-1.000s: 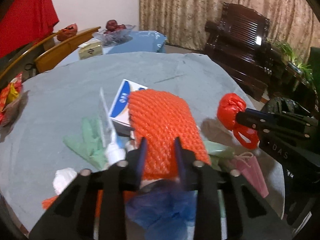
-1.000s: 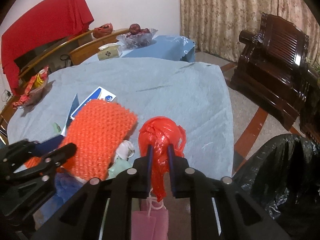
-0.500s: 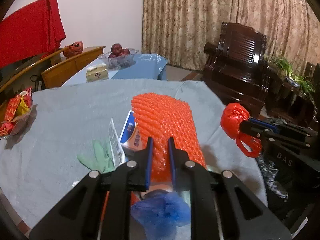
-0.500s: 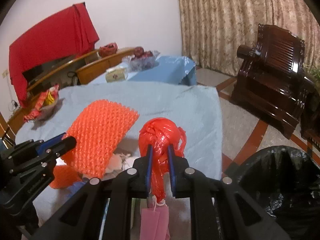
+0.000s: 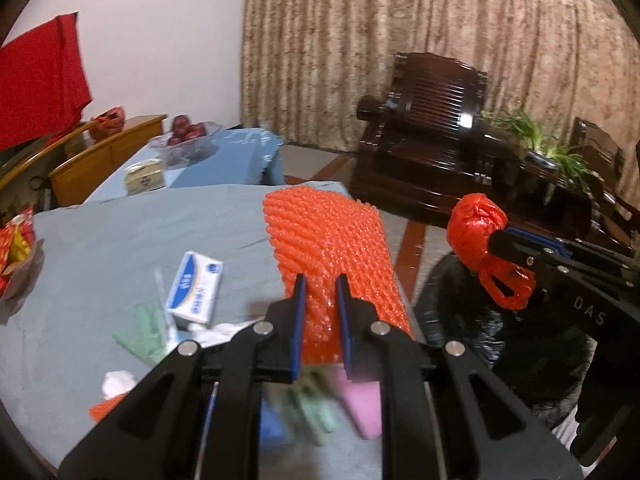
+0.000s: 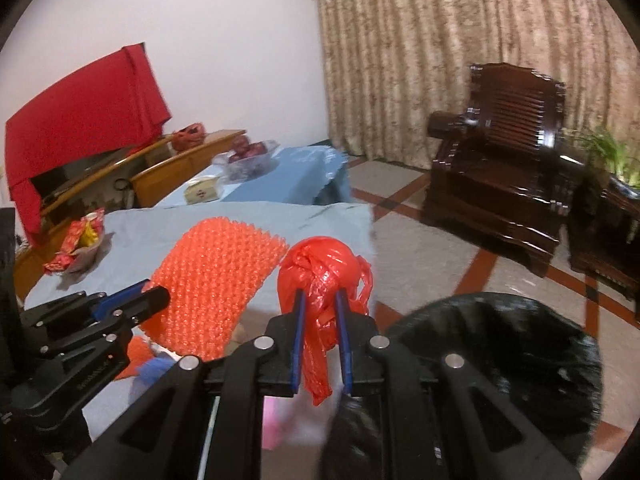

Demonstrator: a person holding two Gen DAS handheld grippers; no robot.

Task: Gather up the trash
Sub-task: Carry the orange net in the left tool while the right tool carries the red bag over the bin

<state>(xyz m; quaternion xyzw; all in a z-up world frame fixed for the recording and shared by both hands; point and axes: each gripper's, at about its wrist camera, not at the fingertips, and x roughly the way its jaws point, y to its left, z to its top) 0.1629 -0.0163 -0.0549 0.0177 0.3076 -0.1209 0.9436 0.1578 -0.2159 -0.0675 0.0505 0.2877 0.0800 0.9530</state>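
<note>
Beige curtains (image 5: 420, 60) close off the back of the room, with a dark wooden armchair (image 5: 432, 148) standing before them at two o'clock in the left wrist view. Below, a worktop (image 5: 100, 248) under a grey-blue cloth fills the nine o'clock side. On it lie a blue-and-white box (image 5: 196, 286), a green glove (image 5: 142, 334) just beside it at seven o'clock, and a white wad (image 5: 118, 384) nearer the edge. A pink piece (image 5: 360, 408) and something blue (image 5: 272, 420) sit blurred under the tool. The left tool (image 5: 321, 280) is clamped on an orange foam net (image 5: 332, 252), which stands up off the worktop and leans away toward twelve o'clock. At three o'clock of it, the right tool (image 5: 496, 240) holds a knotted red plastic bag (image 5: 476, 228) in the air, above a black bin bag (image 5: 500, 340). In the right wrist view the right tool (image 6: 320, 298) pinches that red plastic bag (image 6: 324, 264) between its blue pads, the tail of the bag hanging down between the fingers. The black bin bag (image 6: 508, 352) gapes open at four o'clock, on the tiled floor (image 6: 440, 248). The orange foam net (image 6: 216, 280) and the left tool (image 6: 156, 298) show at nine o'clock. Farther back a bowl of fruit (image 6: 248, 156) sits on a blue-covered table, a snack packet (image 6: 82, 236) lies at the worktop's far edge, and a red cloth (image 6: 80, 112) hangs at ten o'clock.
</note>
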